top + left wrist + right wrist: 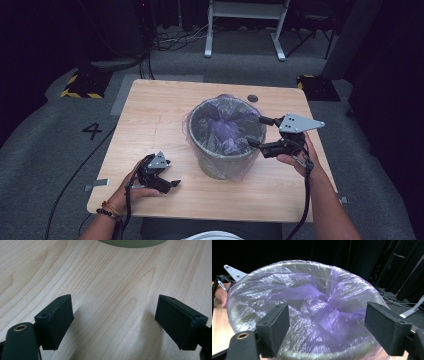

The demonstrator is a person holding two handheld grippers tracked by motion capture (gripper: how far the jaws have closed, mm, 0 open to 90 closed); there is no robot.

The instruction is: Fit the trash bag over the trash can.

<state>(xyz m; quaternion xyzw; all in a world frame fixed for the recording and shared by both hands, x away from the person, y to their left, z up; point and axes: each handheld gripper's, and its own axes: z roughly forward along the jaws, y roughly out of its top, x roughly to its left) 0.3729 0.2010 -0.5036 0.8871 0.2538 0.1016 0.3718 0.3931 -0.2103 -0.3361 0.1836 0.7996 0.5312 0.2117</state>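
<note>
Near the desk's [150, 107] front edge the left gripper [165, 181] is rested, jaws released and empty. At the desk's middle, the round bin [226, 162] is lined with a thin, crinkled purple bag [317, 307]. The right gripper [260, 132] is held spread at its rim, empty; the slippery film could probably be snagged or torn.

A lab or studio for recordings. Black curtains [30, 40] hang around, cables [175, 40] cross grey carpet [45, 130], and hazard-striped feet [80, 86] stand by the surface [150, 115].

The bin [130, 243] is cut off by the left gripper view's top edge, only its base showing.
</note>
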